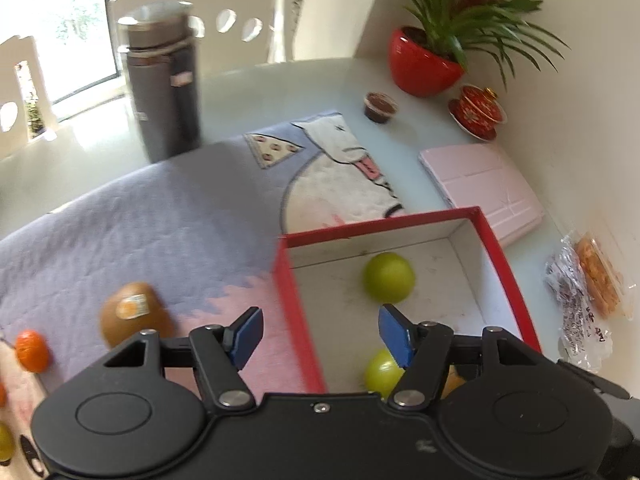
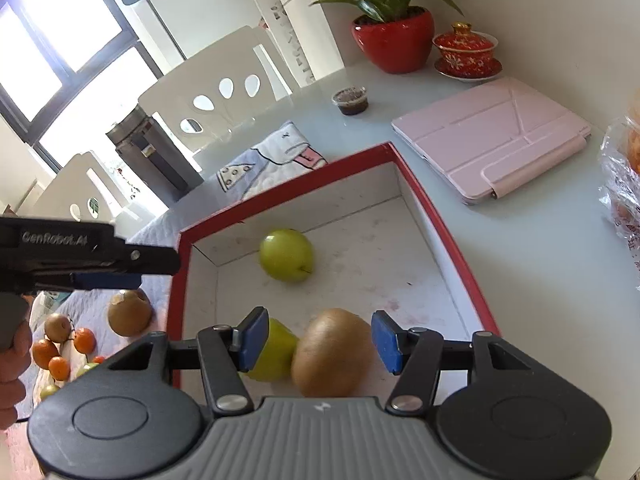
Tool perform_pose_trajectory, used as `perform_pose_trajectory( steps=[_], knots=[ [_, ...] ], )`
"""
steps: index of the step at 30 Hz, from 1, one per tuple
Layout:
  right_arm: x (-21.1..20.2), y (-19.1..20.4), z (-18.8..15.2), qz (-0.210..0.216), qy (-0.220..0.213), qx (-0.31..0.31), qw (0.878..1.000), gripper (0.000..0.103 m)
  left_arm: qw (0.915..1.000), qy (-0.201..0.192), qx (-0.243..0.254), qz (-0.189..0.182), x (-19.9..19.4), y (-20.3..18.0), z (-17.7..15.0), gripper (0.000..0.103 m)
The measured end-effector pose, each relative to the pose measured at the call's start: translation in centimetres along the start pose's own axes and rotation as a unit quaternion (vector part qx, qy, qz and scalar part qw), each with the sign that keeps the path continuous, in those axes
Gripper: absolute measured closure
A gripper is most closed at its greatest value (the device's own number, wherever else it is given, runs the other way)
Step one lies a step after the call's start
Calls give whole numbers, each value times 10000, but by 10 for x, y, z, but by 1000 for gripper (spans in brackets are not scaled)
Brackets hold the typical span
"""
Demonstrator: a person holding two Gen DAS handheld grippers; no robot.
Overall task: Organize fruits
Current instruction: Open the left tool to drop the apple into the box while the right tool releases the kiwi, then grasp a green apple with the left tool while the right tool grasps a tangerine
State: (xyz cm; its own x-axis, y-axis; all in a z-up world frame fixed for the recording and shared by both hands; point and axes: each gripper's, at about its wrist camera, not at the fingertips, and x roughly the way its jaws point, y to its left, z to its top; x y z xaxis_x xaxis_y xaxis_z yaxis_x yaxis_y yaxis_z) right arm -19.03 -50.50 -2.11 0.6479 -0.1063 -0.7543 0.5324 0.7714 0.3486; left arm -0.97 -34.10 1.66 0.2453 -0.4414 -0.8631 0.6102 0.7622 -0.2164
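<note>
Three fruits lie in the red box [image 2: 440,216]: one green apple [image 2: 286,255] near its far corner, a second green apple [image 2: 272,352] by the near wall, and a brown kiwi [image 2: 334,352] touching that second apple. The right claw [image 2: 316,340] hangs over the pair with its blue pads spread wide, gripping nothing; the kiwi sits between the pads, apart from both.

Outside the box, on the quilted mat [image 1: 152,216], another brown kiwi [image 1: 134,312] with a sticker rests just beside the box's left wall. Farther left, a small orange [image 1: 33,350] lies on the mat; the right wrist view shows a cluster of oranges [image 2: 60,350] there, with a small brown fruit [image 2: 57,327] and small green ones close by.

The left claw [image 1: 320,336] hovers above the box's left wall, its blue pads spread apart and empty, one over the mat and one over the box.

Around these, on the desk [image 2: 540,248], a pink tablet case [image 2: 500,140] lies beyond the box's right side, a small lidded cup [image 2: 350,100] stands farther back, and a red plant pot [image 2: 394,40] sits beside a red lidded teacup [image 2: 466,48] on its saucer. A dark flask [image 1: 162,80] stands at the mat's far left edge, and a crinkled plastic bag [image 1: 584,300] lies at the right.
</note>
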Motion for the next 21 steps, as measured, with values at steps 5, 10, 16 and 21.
perform_pose_trajectory(
  steps=[5,10,16,21],
  knots=[
    [-3,24,5,43,-98,-141,9998,44,9996,-119,-191,192,-22,33,-8,26],
    [-1,57,9,170,-144,-334,9992,44,9978,-252,-490,360,-46,75,-17,25],
    [5,110,10,342,-90,-716,9968,44,9930,-409,-958,549,-75,137,-32,24],
    [12,158,9,511,-2,-1044,9932,44,9841,-473,-1399,985,-93,192,-46,23]
  ],
)
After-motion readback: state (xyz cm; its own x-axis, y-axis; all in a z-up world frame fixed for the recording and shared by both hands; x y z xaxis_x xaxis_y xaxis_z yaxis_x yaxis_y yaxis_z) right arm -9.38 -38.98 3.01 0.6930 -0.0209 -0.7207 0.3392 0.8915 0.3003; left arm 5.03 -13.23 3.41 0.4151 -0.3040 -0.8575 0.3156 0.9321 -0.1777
